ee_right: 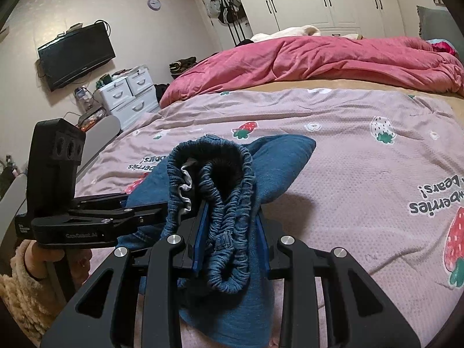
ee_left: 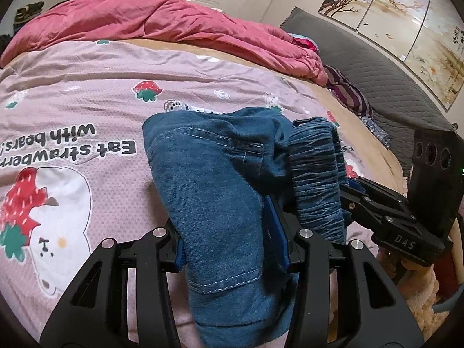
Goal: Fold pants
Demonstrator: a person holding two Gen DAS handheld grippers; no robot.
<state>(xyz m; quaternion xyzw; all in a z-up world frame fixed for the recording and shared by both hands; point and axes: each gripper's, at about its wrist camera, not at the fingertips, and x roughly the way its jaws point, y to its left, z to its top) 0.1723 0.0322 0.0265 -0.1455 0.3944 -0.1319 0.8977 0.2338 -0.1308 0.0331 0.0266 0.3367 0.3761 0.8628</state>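
Observation:
Blue denim pants (ee_left: 214, 185) are bunched and held above a pink strawberry-print sheet (ee_left: 87, 92). My left gripper (ee_left: 229, 232) is shut on a folded leg part with a stitched hem. My right gripper (ee_right: 229, 237) is shut on the gathered elastic waistband (ee_right: 220, 197). In the left wrist view the right gripper (ee_left: 362, 200) comes in from the right, clamped on the ribbed waistband. In the right wrist view the left gripper (ee_right: 145, 211) comes in from the left, clamped on the denim. The two grippers are close together.
A crumpled red duvet (ee_left: 162, 23) lies across the far side of the bed. A grey headboard (ee_left: 377, 75) and striped cloth (ee_left: 348, 92) are at the right. White drawers (ee_right: 130, 92) and a wall TV (ee_right: 75, 55) stand beyond the bed's left edge.

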